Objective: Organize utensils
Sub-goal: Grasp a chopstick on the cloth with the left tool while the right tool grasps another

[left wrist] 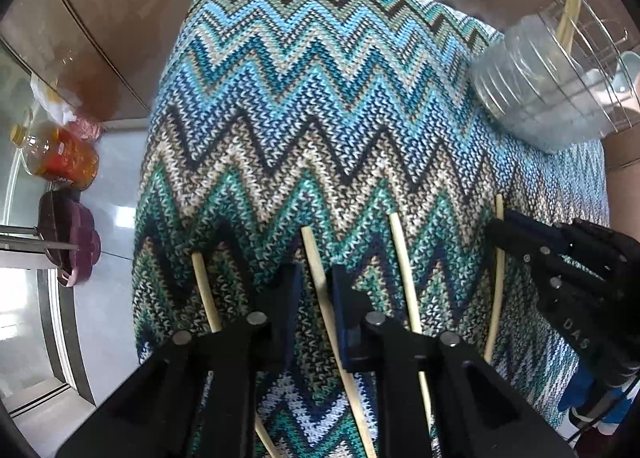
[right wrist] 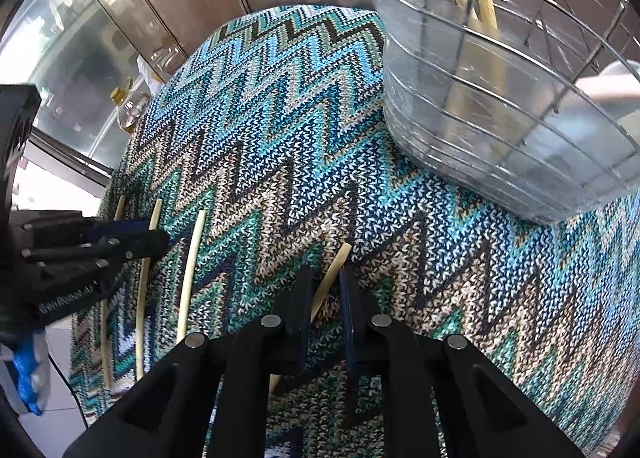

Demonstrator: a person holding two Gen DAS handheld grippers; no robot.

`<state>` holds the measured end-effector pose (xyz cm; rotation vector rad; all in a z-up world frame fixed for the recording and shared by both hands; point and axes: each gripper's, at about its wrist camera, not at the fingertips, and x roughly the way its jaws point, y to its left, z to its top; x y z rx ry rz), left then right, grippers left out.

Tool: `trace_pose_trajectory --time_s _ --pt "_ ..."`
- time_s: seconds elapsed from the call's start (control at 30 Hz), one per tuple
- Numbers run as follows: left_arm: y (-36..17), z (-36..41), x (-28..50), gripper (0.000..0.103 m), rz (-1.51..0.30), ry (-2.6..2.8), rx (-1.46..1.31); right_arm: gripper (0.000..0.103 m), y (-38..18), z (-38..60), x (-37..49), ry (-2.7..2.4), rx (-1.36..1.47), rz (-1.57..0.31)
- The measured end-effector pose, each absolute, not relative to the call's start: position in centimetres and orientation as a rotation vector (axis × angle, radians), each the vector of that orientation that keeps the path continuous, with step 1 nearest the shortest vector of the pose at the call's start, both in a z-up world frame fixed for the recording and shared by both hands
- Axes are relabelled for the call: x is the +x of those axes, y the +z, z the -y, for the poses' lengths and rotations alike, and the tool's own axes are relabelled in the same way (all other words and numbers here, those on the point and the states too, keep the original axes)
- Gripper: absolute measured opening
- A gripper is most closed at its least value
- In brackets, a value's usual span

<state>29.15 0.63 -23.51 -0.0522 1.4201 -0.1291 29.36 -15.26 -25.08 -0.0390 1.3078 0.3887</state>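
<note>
Zigzag-knit cloth [left wrist: 312,105] in blue, teal and beige covers the table, with four pale chopsticks lying side by side on its near part. The left gripper [left wrist: 316,282] points down and is clenched on the second chopstick from the left [left wrist: 320,290]. The right gripper [right wrist: 326,298] is clenched on the rightmost chopstick [right wrist: 334,272]. A clear plastic holder [right wrist: 480,113], caged in wire, stands at the far right with more chopsticks upright inside.
</note>
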Motion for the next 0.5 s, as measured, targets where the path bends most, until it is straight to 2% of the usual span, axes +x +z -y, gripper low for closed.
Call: trace_pose_trajectory --time_s 0.07,0.3,0.5 --pt "-23.3 -0.5 28.8 0.008 -1.403 -0.133 -0.07 0.005 -24.8 15.9 29.1 0.4 0.015 -1.302" --pt "-20.6 -1.7 25.1 0.007 -1.295 -0.149 -0.125 0.005 -21.1 18.5 25.2 0.449 0.102 -1.21" --pt "-13.5 -2.2 20.8 0.005 -1.11 -0.19 -0.129 0.005 -15.3 20.4 20.4 0.471 0.134 -1.039"
